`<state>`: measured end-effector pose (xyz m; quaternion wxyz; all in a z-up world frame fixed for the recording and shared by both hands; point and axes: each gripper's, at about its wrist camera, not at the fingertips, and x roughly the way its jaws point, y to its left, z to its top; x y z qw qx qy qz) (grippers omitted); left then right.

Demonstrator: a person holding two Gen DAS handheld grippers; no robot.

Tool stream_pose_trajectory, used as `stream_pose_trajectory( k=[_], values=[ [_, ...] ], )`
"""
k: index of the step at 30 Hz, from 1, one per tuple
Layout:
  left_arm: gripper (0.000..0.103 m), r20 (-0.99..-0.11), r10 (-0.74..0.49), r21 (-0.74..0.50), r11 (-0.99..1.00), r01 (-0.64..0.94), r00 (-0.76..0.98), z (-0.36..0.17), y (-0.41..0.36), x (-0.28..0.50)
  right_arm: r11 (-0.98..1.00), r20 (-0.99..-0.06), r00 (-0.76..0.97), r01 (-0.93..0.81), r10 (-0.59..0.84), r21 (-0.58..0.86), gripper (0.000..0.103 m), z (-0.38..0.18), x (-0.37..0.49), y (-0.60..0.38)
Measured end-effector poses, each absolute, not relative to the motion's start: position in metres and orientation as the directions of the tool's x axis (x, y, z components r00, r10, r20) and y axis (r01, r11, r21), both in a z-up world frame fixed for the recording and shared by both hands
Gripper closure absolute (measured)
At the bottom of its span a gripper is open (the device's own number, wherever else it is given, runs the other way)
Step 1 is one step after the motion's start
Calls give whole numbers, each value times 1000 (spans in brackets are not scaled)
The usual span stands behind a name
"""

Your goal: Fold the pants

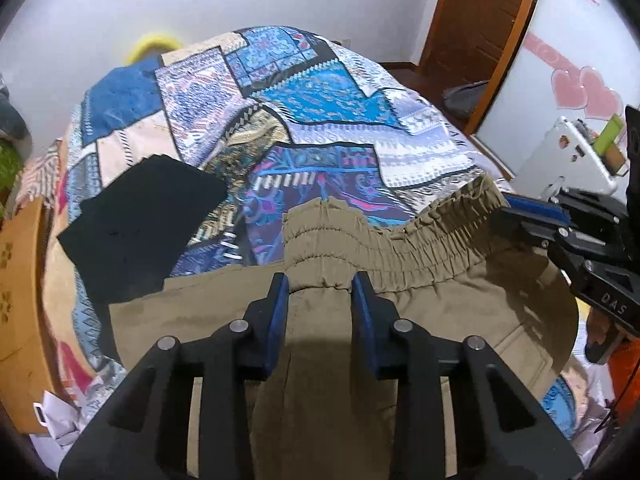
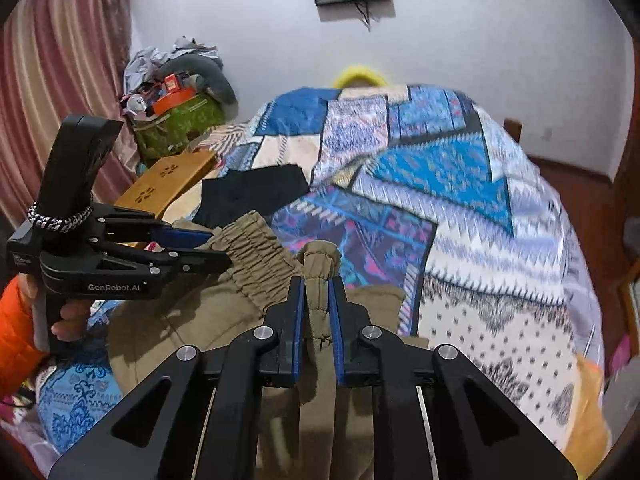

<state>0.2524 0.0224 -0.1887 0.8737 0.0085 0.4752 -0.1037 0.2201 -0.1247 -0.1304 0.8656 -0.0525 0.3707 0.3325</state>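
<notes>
On my left wrist view, going from the left edge: a tan cardboard box (image 1: 24,300) sits at the far left, and just right of it a folded black garment (image 1: 144,220) lies flat on the patchwork bedspread (image 1: 320,92). At lower centre my left tongs (image 1: 320,284) are clamped on the khaki pants (image 1: 440,280), the blue pads (image 1: 280,308) pressed on either side of a gathered bunch of the elastic waistband. The waistband stretches up toward the right of the frame, where my right tongs (image 1: 508,216) bite its far end, jaws closed on the fabric. A wooden door (image 1: 480,20) stands at upper right.

On my right wrist view, the left tongs (image 2: 216,248) come in from the left edge, gripping the waistband's ruffled end, with a pink curtain (image 2: 60,60) behind them at upper left. The black garment (image 2: 256,192) shows just above the pants (image 2: 248,248). At lower centre the right tongs (image 2: 318,284) pinch a narrow fold of khaki cloth upright between the pads (image 2: 298,320). The bedspread (image 2: 480,200) fills the right half, somewhat blurred. The pants hang between both tongs over the near edge of the bed.
</notes>
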Motion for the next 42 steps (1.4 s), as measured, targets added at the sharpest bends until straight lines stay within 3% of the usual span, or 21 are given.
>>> stream_pose_trajectory(
  k=[3, 6, 9, 14, 18, 20, 24, 25, 31, 42],
  values=[
    [68, -849, -153, -98, 986, 134, 506, -201, 31, 260, 788, -745, 482, -608, 460, 94, 92, -150, 236, -116],
    [57, -869, -140, -109, 990, 94, 475, -218, 38, 269, 815, -822, 416, -571, 388, 96, 90, -184, 256, -116],
    [46, -864, -119, -88, 993, 84, 489, -214, 41, 269, 826, -817, 407, -546, 408, 141, 88, -184, 259, -124],
    [45, -831, -99, -65, 995, 81, 547, -191, 42, 256, 823, -791, 412, -535, 452, 192, 87, -161, 246, -133],
    [43, -817, -130, -77, 990, 117, 561, -182, 36, 244, 796, -749, 430, -568, 504, 210, 67, -143, 226, -131],
    [42, -826, -101, -24, 989, 144, 554, -189, 28, 237, 776, -739, 408, -584, 536, 240, 61, -143, 217, -128],
    [38, -861, -6, 82, 985, 151, 508, -216, 25, 223, 784, -797, 367, -588, 479, 200, 61, -171, 206, -120],
    [33, -858, -8, 79, 986, 146, 514, -216, 28, 218, 790, -804, 364, -580, 470, 199, 61, -177, 203, -122],
    [27, -861, -26, 48, 990, 131, 508, -213, 55, 189, 819, -788, 389, -522, 476, 237, 61, -174, 188, -154],
    [24, -841, 47, 36, 999, -32, 539, -197, 104, 165, 861, -789, 429, -451, 441, 236, 52, -160, 181, -180]
  ],
)
